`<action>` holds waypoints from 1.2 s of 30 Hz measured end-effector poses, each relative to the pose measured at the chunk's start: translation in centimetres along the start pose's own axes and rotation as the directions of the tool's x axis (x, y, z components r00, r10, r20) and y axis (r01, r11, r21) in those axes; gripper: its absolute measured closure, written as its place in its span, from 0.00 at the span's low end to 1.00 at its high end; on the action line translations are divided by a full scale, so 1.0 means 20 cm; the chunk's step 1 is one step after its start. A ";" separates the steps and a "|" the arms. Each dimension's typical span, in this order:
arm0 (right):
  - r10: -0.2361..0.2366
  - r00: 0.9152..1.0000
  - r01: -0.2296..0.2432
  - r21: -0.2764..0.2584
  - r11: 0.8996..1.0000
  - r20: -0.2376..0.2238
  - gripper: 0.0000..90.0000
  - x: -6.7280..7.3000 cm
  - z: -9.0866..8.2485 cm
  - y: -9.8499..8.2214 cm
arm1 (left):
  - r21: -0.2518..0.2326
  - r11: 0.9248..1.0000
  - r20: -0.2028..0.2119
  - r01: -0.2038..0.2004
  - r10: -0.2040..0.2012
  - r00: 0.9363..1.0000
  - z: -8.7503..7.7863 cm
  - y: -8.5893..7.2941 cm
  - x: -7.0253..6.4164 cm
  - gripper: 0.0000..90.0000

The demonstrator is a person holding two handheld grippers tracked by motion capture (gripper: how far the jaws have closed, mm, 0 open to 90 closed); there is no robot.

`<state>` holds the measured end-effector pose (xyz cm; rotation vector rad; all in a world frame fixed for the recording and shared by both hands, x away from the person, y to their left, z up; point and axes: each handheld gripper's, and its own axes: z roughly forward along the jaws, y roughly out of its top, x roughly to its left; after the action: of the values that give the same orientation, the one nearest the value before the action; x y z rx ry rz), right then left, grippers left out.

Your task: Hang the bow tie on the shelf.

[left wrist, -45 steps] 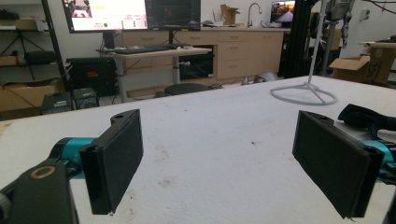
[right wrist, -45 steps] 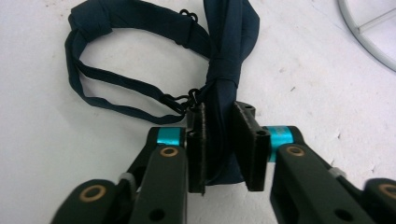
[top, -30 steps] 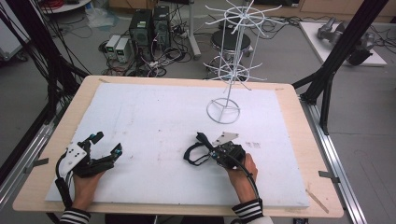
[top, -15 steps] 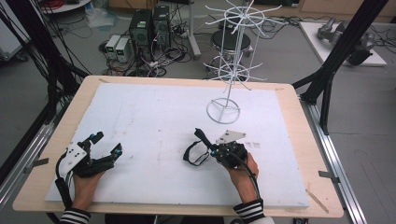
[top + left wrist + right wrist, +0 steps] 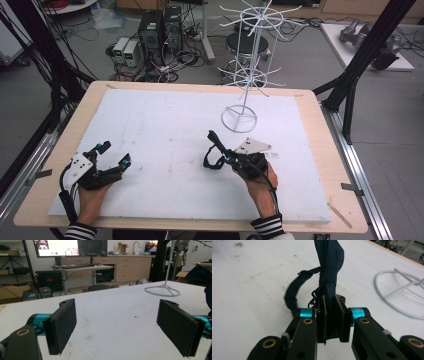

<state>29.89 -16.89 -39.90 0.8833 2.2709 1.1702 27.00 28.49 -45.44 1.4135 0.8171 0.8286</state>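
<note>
**Gripping a dark strap near the wire stand**

Pinching down with my right gripper, I have its two black jaws closed on a dark navy fabric strap. The padded faces press the folded band from both sides, with only the cloth's thickness between them. Above the pads the strap rises in a bunched, knotted length, and a loose loop of it curves off to one side and lies on the white foam board.

From the high view, my right gripper sits on the right half of the board, the strap sticking up and forward from its tips. My left gripper rests near the board's left front corner, well apart from the strap. Its jaws stand wide, and in the left gripper view I see only bare, lightly stained board between the two pads.

Beyond the strap, the round base of a white wire display stand stands on the board, near my right gripper but not touching the cloth. Its thin post rises to rings of spoke-like hooks. The board lies on a pale wooden table.
</note>
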 end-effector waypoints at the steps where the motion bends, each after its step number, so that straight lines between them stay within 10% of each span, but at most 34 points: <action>1: 0.002 1.000 -0.002 -0.010 1.000 -0.005 0.90 0.00 0.00 0.00 | 0.000 1.000 0.000 0.000 0.000 1.000 0.00 0.00 0.00 0.18; 36: 0.055 0.995 -0.025 -0.319 0.947 0.086 0.90 -0.06 -0.17 0.17 | 0.004 1.000 0.000 -0.004 0.004 1.000 0.00 0.00 0.00 0.18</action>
<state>29.74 -18.25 -35.10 0.8398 1.9248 1.4312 27.03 28.45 -45.42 1.4187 0.8170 0.8303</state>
